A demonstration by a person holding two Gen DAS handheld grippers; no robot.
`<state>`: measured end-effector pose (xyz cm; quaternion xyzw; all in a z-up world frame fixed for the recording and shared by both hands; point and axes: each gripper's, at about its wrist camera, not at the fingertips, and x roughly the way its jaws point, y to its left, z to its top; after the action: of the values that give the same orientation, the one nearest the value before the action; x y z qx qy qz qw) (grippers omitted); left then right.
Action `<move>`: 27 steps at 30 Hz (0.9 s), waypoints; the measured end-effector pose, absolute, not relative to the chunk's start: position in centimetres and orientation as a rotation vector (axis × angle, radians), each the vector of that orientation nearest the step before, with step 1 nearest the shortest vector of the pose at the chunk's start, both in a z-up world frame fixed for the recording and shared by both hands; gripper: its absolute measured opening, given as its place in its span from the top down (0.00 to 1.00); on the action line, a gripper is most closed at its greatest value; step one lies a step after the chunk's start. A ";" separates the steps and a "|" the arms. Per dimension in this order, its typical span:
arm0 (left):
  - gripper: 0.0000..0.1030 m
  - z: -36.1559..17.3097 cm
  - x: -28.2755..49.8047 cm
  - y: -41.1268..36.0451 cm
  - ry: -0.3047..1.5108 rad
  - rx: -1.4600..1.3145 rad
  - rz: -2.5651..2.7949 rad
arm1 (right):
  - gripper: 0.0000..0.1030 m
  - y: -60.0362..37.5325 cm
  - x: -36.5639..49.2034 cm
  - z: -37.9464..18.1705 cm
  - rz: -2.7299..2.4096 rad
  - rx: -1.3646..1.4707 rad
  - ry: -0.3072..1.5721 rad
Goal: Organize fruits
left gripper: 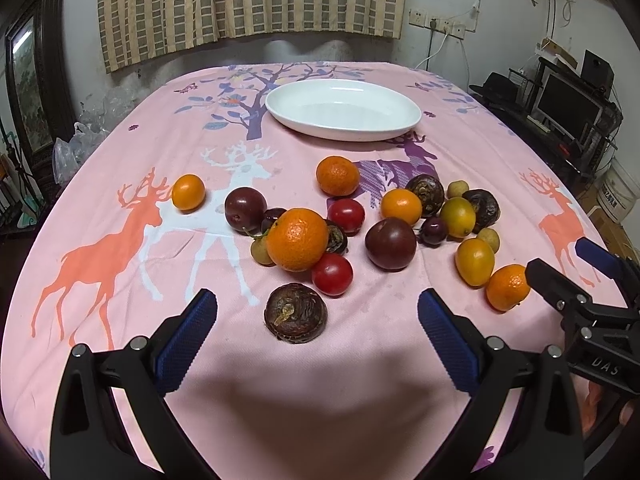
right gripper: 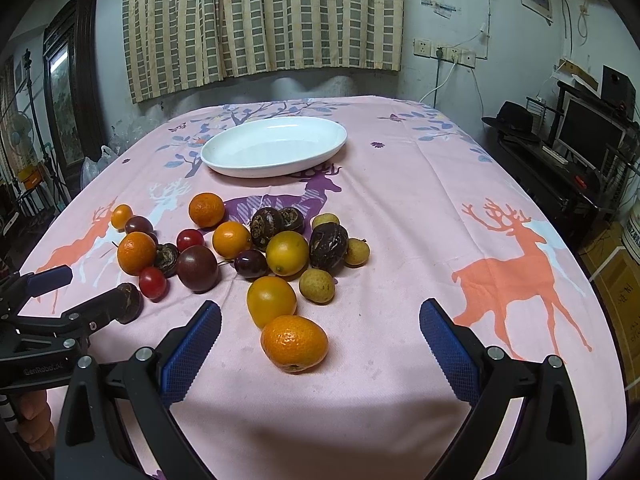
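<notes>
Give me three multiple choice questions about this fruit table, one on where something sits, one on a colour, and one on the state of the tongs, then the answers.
1. Where is the white oval dish relative to the fruit pile?
A. On the far side of it
B. Under it
C. Between the fruit and the cameras

2. What colour is the tablecloth background?
A. Green
B. Pink
C. Black

3. What are the left tongs and right tongs doing?
A. Both open and empty
B. Both shut on fruit
C. One holds the dish

Answers:
1. A, the dish lies beyond the fruit, nearer the curtain, with nothing in it.
2. B, the cloth is pink with deer and tree prints.
3. A, in each wrist view the blue pads stand wide apart with only cloth and loose fruit, such as the brown water chestnut, between them.
</notes>
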<state>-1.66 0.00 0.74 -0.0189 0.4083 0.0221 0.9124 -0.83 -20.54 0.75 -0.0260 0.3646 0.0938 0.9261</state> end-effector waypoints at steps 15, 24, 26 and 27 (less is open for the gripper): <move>0.04 0.7 -1.7 -0.1 0.843 -0.038 0.043 | 0.03 -20.6 -0.8 0.9 0.193 -0.051 0.746; 0.04 0.7 -1.8 -0.1 0.844 -0.040 0.042 | 0.03 -20.6 -0.8 0.9 0.193 -0.051 0.747; 0.04 0.7 -1.8 -0.1 0.845 -0.038 0.043 | 0.03 -20.6 -0.8 0.9 0.192 -0.051 0.747; 0.04 0.7 -1.7 -0.1 0.845 -0.039 0.042 | 0.03 -20.6 -0.8 0.9 0.192 -0.051 0.747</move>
<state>-1.73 -0.13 0.73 -0.0189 0.4100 0.0205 0.9116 -0.80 -20.59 0.86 -0.0248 0.3642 0.0936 0.9263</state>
